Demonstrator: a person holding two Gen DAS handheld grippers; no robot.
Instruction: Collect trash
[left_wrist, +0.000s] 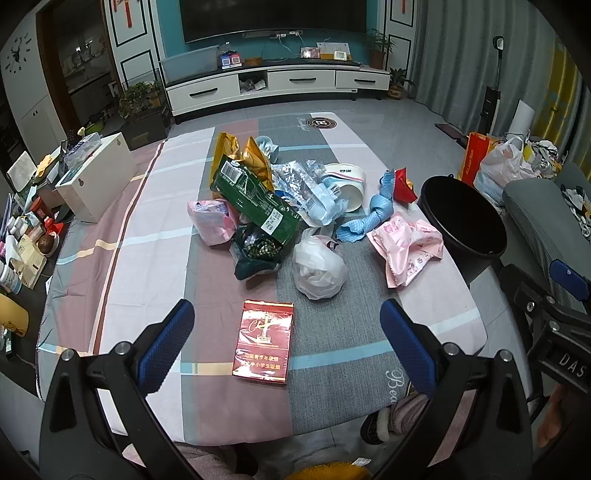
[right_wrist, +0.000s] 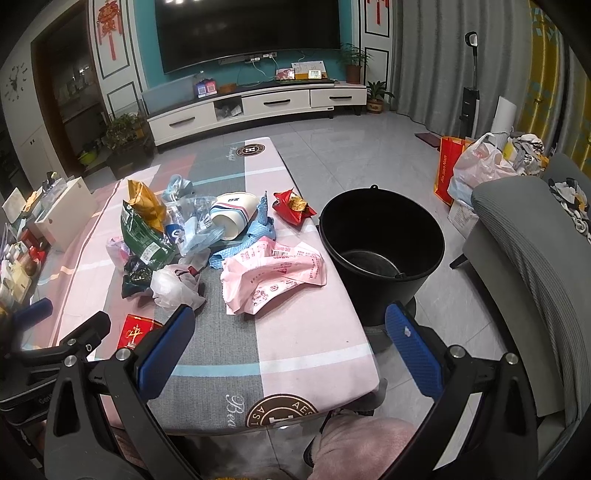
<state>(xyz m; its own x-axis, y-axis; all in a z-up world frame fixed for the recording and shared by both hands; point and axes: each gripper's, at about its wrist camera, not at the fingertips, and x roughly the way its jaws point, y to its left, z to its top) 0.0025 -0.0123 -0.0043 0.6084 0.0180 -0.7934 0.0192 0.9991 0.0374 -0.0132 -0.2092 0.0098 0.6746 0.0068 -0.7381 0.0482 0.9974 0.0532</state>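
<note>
hovering w/ jaws spread & empty, left gripper (left_wrist: 286, 334) & right gripper (right_wrist: 291, 339) face trash pile (left_wrist: 273, 206) beside black bucket (right_wrist: 380, 254).

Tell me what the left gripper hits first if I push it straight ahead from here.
Probably the red cigarette pack, lying flat on the tablecloth between the open jaws of the left gripper. Beyond it sits the white plastic bag. Height above the cloth is unclear.

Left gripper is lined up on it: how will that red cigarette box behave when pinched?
The red cigarette box lies flat with crisp edges, so probably stiff but crushable. Its glossy face may slip. The left gripper stands open astride it.
</note>
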